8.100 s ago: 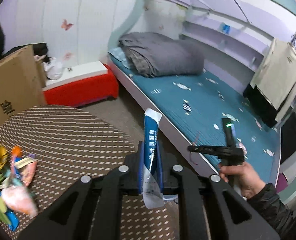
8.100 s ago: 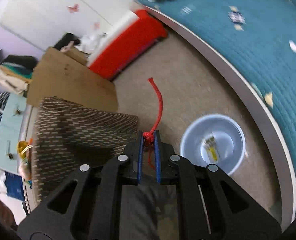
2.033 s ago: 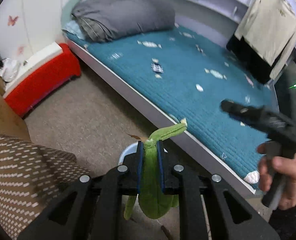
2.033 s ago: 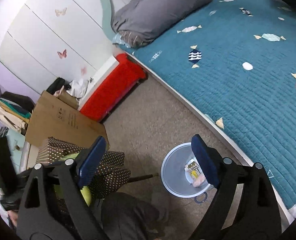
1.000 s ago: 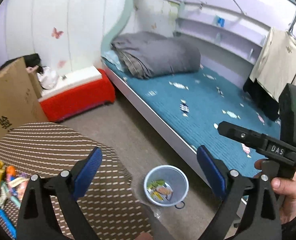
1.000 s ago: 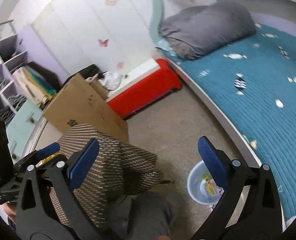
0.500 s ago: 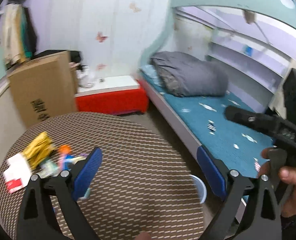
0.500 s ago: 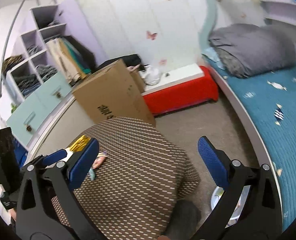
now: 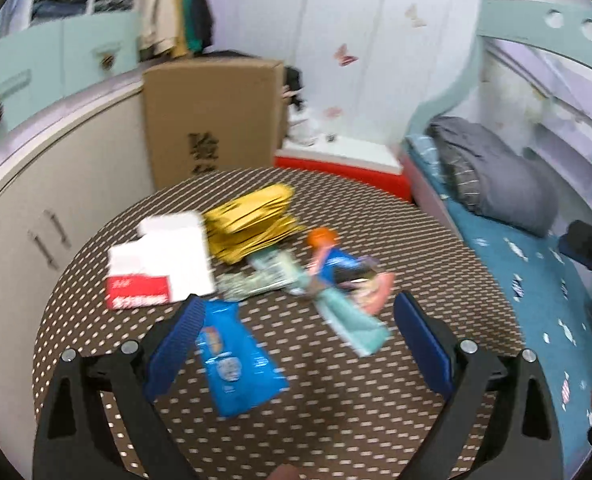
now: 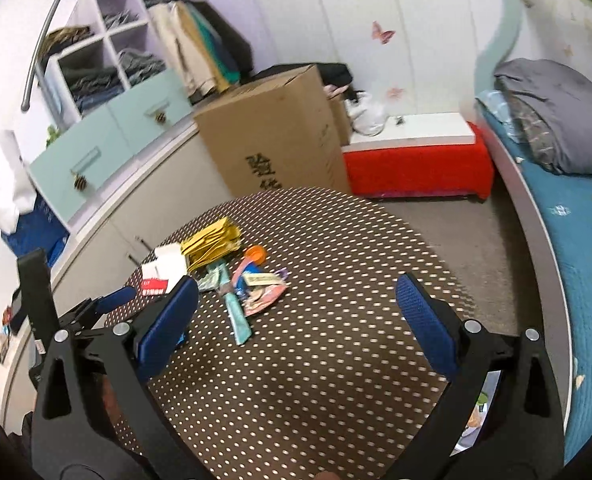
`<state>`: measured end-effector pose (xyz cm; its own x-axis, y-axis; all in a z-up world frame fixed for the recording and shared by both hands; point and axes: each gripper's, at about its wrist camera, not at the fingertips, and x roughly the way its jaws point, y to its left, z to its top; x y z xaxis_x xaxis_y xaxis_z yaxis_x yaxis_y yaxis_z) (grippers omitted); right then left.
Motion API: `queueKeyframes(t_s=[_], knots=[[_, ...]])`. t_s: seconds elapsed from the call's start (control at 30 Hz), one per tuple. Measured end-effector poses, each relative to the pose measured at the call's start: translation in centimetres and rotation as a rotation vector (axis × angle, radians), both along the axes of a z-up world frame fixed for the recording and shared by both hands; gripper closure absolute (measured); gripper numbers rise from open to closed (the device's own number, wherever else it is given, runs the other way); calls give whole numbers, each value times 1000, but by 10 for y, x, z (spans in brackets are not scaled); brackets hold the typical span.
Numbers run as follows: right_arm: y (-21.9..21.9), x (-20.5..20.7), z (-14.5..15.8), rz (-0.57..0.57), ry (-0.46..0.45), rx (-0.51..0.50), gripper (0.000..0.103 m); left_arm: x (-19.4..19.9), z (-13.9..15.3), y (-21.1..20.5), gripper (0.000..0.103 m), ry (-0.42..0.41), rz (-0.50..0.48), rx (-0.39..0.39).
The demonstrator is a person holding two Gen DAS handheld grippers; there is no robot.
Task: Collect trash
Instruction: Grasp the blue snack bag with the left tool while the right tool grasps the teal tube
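Note:
Trash lies on a round brown dotted table: a blue packet, a white and red box, a yellow packet, a teal wrapper and an orange-capped blue pouch. My left gripper is open and empty, just above the blue packet. My right gripper is open and empty above the table, nearer than the same pile. The left gripper's fingers show at the left in the right wrist view. The bin's rim peeks out at the lower right.
A cardboard box stands behind the table. A red bench sits by the wall. The bed with a teal cover runs along the right. Cabinets curve along the left.
Both grippers have swung left from the floor bin to the table. The left one dropped the green wrapper earlier and now hovers open close over the trash pile.

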<state>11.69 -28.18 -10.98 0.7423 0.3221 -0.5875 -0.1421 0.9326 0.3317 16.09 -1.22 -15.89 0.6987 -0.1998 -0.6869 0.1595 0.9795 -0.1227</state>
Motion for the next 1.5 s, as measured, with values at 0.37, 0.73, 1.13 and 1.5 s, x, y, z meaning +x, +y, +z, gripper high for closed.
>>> queueKeyframes(t_s=[0.37, 0.73, 1.13, 1.5], knots=[[43, 19, -22, 112, 48, -39, 6, 35, -56, 36, 32, 143, 133, 26], [123, 55, -61, 334, 102, -122, 33, 17, -57, 41, 70, 113, 49, 27], [180, 97, -111, 399, 142, -438, 72, -15, -56, 89, 70, 113, 124, -52], [142, 55, -78, 380, 129, -266, 82, -25, -38, 93, 70, 72, 75, -96]])
